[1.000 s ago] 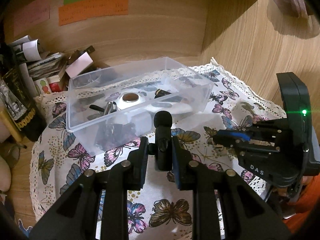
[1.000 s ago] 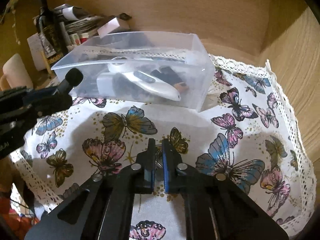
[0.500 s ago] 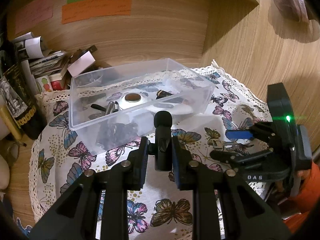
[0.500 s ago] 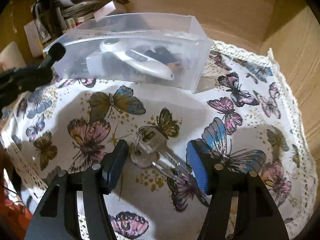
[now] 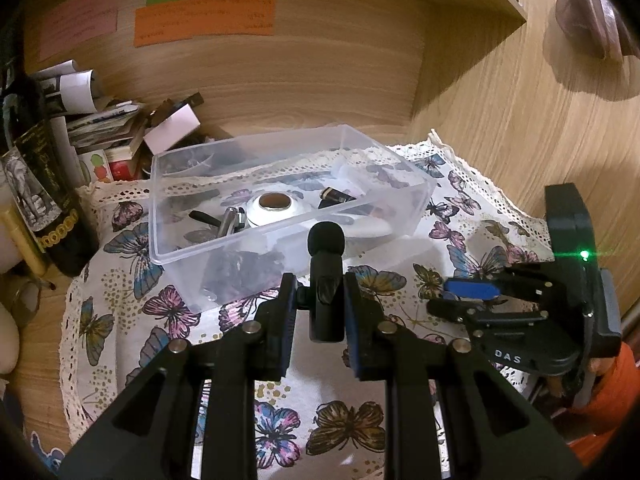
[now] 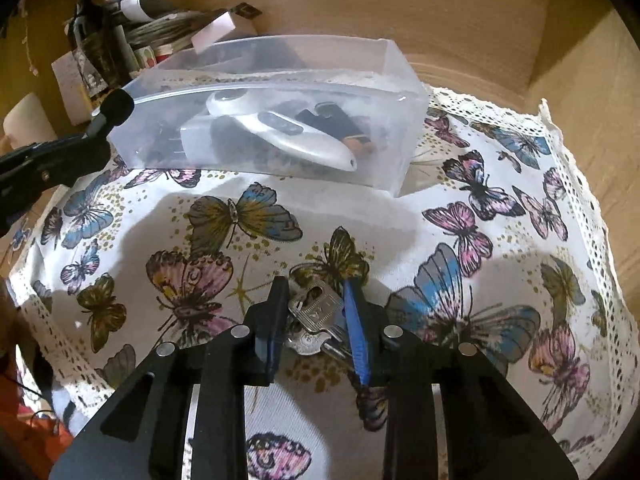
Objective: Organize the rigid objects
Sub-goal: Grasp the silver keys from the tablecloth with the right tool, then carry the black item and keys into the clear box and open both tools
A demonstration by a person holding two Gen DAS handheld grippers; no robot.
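Note:
My left gripper (image 5: 318,300) is shut on a small black microphone (image 5: 326,276) with a foam tip, held above the cloth in front of the clear plastic box (image 5: 404,216). The box holds a white device (image 6: 280,132), a battery and other small items. My right gripper (image 6: 316,312) is closed around a bunch of silver keys (image 6: 316,320) lying on the butterfly cloth. The right gripper also shows in the left wrist view (image 5: 464,300), low at the right. The left gripper and microphone show in the right wrist view (image 6: 108,116), at the left.
A butterfly-print cloth (image 6: 480,240) with a lace edge covers the table. A dark bottle (image 5: 44,208), stacked papers and small boxes (image 5: 104,128) crowd the back left. Wooden walls (image 5: 500,120) stand behind and to the right, with a shelf above.
My right gripper opened over the keys, then closed around them. My left gripper kept hold of the microphone and hardly moved.

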